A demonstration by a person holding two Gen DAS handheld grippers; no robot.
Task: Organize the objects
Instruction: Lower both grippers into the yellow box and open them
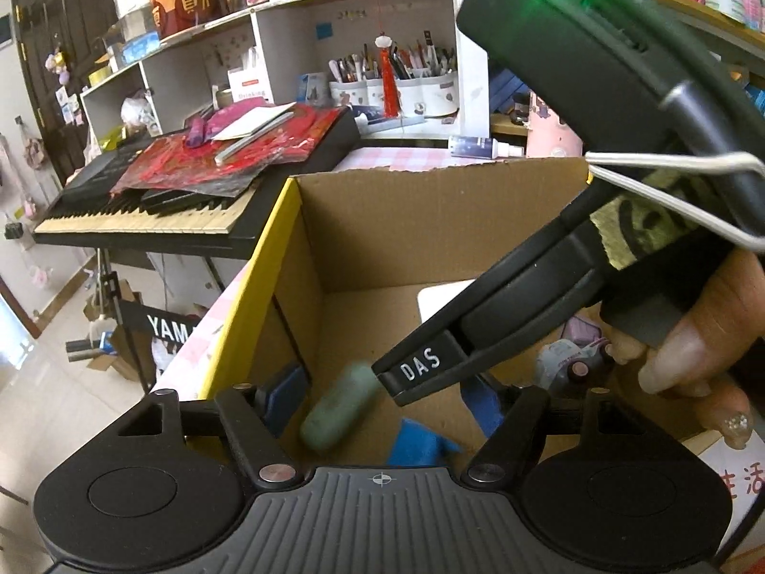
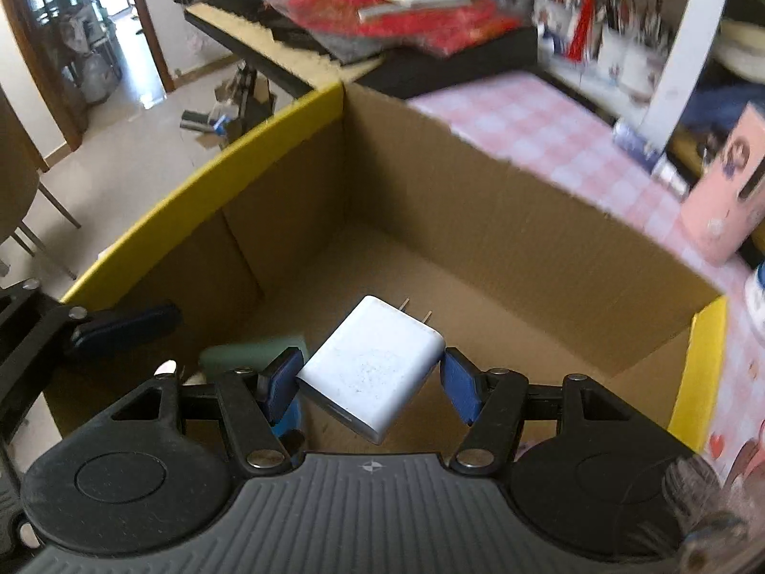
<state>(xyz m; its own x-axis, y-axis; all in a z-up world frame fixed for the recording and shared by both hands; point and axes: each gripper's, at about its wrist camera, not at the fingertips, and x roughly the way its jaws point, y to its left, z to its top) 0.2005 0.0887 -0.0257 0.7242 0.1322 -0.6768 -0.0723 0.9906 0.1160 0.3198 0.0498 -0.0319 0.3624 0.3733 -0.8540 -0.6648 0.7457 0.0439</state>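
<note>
An open cardboard box point(image 1: 430, 225) with yellow edges stands on a pink checked tablecloth; it also shows in the right wrist view point(image 2: 478, 220). My right gripper point(image 2: 370, 378) holds a white plug charger point(image 2: 368, 368) between its blue pads, above the box's inside. A green cylinder-like object point(image 1: 337, 406) lies blurred inside the box, under my left gripper point(image 1: 382, 397), whose blue pads point(image 1: 282, 394) stand apart with nothing between them. The same green object point(image 2: 248, 356) shows behind the right gripper's left finger. The right gripper's black body point(image 1: 550, 296) crosses the left wrist view.
A keyboard piano point(image 1: 201, 177) covered with red papers stands behind the box. Pen holders point(image 1: 397, 86) sit on white shelves at the back. A pink box point(image 2: 731, 182) stands on the table to the right. A small bottle point(image 1: 483, 147) lies behind the box.
</note>
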